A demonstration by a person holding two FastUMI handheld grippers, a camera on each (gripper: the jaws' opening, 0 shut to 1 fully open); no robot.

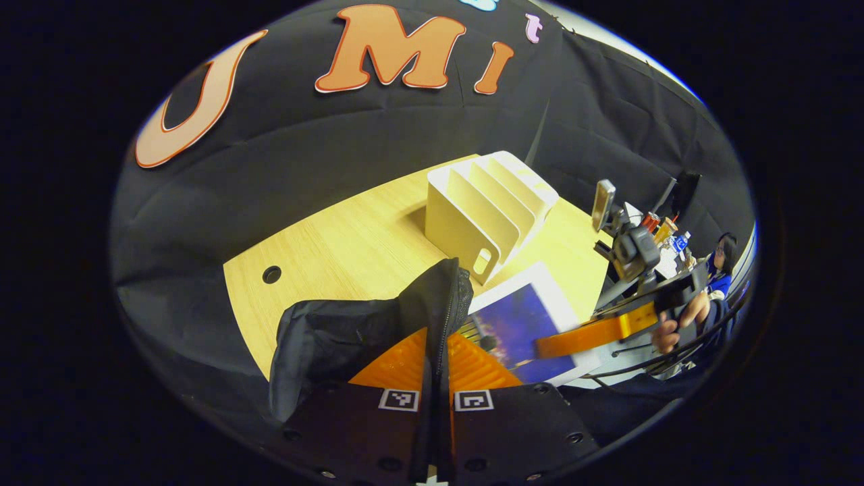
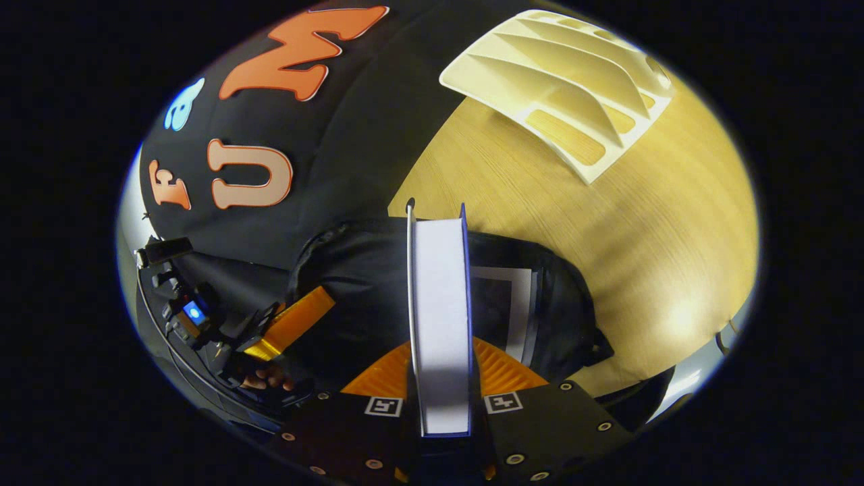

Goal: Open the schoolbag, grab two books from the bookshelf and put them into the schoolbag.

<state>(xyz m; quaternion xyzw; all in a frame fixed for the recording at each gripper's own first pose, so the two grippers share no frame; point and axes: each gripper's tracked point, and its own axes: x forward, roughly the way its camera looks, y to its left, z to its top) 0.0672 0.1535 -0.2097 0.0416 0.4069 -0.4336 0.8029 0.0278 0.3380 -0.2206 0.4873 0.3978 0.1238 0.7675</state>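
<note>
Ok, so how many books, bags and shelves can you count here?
Books: 2, the blue-covered book held edge-on and a white-bordered book lying inside the bag
Bags: 1, the black fabric schoolbag
Shelves: 1, the cream slotted plastic bookshelf
Total: 4

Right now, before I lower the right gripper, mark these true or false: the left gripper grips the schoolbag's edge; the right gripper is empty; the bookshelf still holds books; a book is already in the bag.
1. The left gripper is shut on the schoolbag edge: true.
2. The right gripper is empty: false, it is shut on a book, held over the bag's opening.
3. The bookshelf holds books: false, its slots look empty.
4. A book is already in the schoolbag: true, a second book shows inside.
</note>
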